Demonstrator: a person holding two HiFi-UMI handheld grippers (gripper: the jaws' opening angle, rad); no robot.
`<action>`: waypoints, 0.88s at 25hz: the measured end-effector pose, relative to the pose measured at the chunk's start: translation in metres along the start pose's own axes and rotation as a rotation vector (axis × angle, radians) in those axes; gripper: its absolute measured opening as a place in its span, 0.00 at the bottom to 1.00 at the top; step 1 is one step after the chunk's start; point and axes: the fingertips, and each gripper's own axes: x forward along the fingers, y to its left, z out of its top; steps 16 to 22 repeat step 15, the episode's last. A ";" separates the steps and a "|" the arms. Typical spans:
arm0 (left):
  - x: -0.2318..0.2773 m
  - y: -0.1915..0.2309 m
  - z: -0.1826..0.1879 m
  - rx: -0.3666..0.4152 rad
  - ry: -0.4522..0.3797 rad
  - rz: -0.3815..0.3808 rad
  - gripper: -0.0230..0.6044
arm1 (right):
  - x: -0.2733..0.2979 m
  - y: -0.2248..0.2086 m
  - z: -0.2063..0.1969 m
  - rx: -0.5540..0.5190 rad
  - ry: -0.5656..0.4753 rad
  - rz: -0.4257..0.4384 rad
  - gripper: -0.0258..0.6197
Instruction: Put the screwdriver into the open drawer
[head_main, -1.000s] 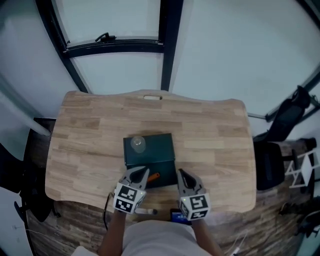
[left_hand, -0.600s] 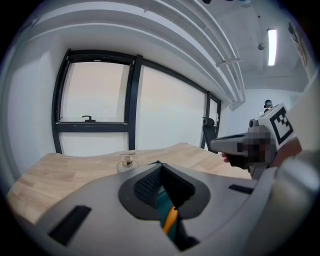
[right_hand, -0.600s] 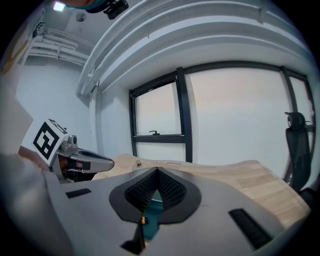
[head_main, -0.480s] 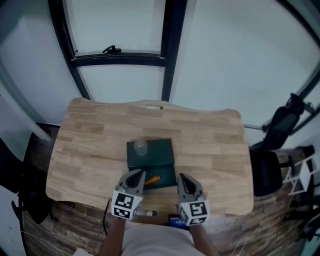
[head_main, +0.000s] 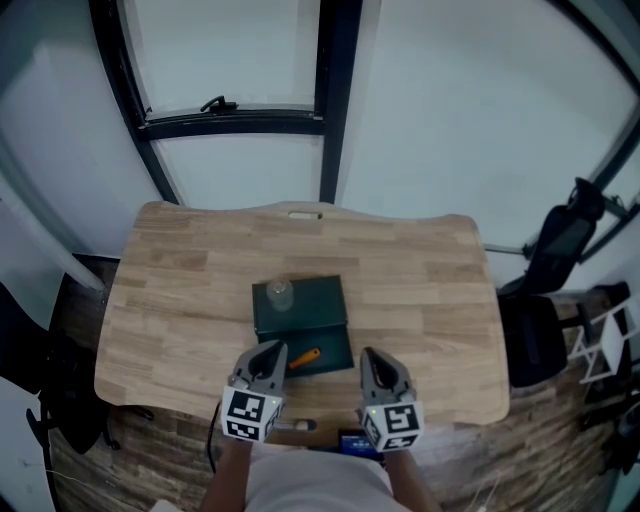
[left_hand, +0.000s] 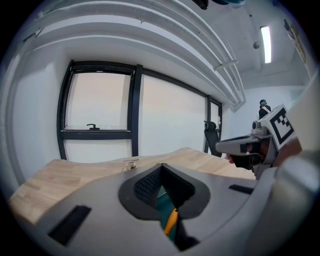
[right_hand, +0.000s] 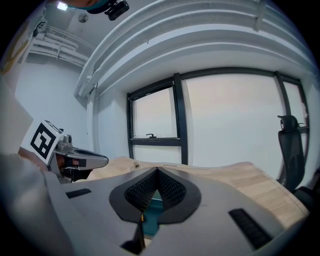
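A dark green drawer box (head_main: 300, 305) stands mid-table, its drawer (head_main: 335, 356) pulled out toward me. The screwdriver (head_main: 303, 358), orange-handled, lies inside that drawer. My left gripper (head_main: 272, 351) hovers at the drawer's near left corner, jaws shut and empty. My right gripper (head_main: 369, 356) is level with it just right of the drawer, also shut and empty. In the left gripper view the shut gripper (left_hand: 161, 167) shows the orange screwdriver (left_hand: 171, 220) through the gap below its tips. In the right gripper view the gripper (right_hand: 157, 170) is shut, with teal drawer beneath.
A small clear glass (head_main: 279, 293) stands on top of the box. The wooden table (head_main: 420, 290) has a slot (head_main: 304, 213) at its far edge. A black chair (head_main: 545, 300) is at the right. A small blue object (head_main: 352, 441) sits by the near edge.
Both grippers have drawn back from the drawer toward me and risen a little. The screwdriver has stayed in the drawer.
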 end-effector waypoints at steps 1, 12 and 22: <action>-0.001 0.001 0.001 -0.001 -0.004 0.002 0.04 | 0.000 0.000 0.000 0.000 0.000 0.000 0.04; 0.003 0.006 0.002 -0.016 -0.013 0.003 0.04 | 0.001 -0.002 -0.002 -0.004 0.004 0.000 0.04; 0.005 0.008 0.006 -0.016 -0.018 0.004 0.04 | 0.002 -0.004 0.001 -0.006 0.000 -0.004 0.04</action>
